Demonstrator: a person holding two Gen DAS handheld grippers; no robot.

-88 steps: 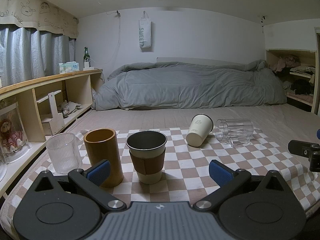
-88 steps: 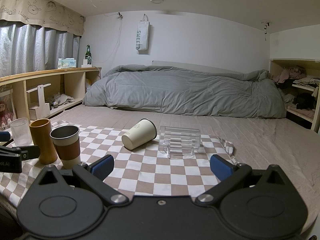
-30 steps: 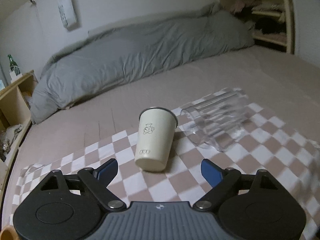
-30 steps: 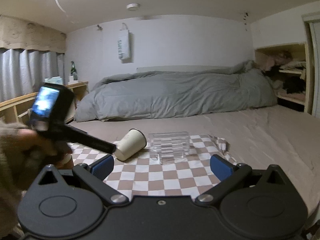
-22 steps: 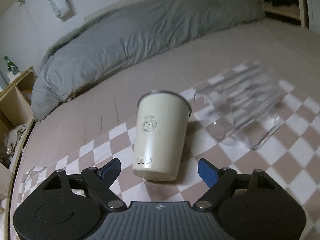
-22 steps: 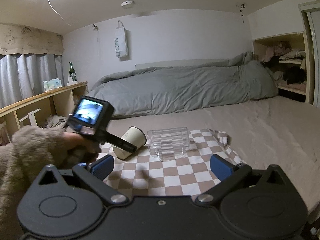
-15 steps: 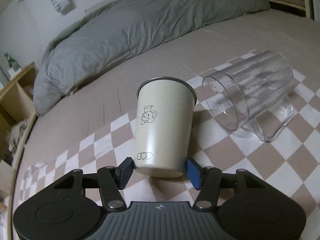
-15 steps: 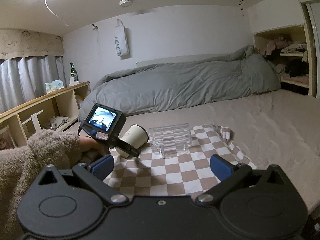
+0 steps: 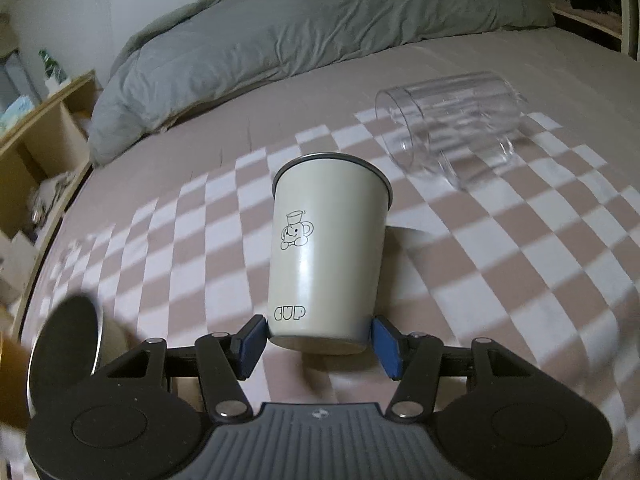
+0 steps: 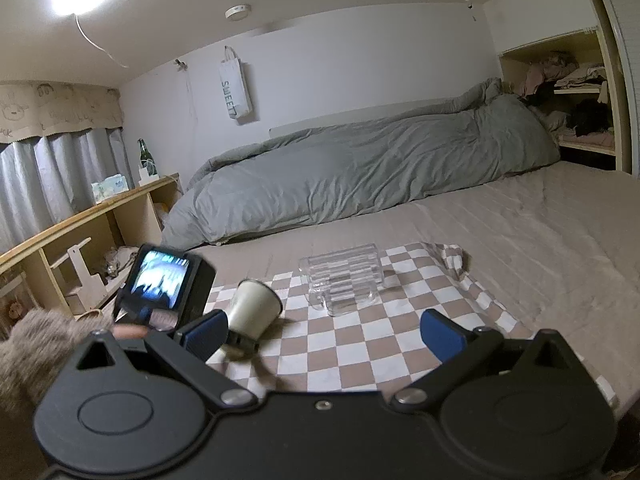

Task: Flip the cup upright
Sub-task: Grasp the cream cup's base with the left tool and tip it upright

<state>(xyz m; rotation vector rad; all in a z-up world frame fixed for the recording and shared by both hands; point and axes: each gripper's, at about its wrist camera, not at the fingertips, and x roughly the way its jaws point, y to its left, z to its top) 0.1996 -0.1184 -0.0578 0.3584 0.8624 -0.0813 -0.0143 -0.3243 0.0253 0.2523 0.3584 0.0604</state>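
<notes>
Here, cream cup [image 9: 326,248] with cartoon print, tilted, base clamped in left claw [image 9: 318,344], right claw [image 10: 322,330] wide.

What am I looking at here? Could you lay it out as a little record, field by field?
Setting: checkered cloth spread on a bed
Cup in play: cream cup, tilted, rim pointing away
Left gripper: shut on the cream cup near its base
Right gripper: open, holding nothing
Also waiting: clear mug lying on its side
Background: grey duvet
</notes>
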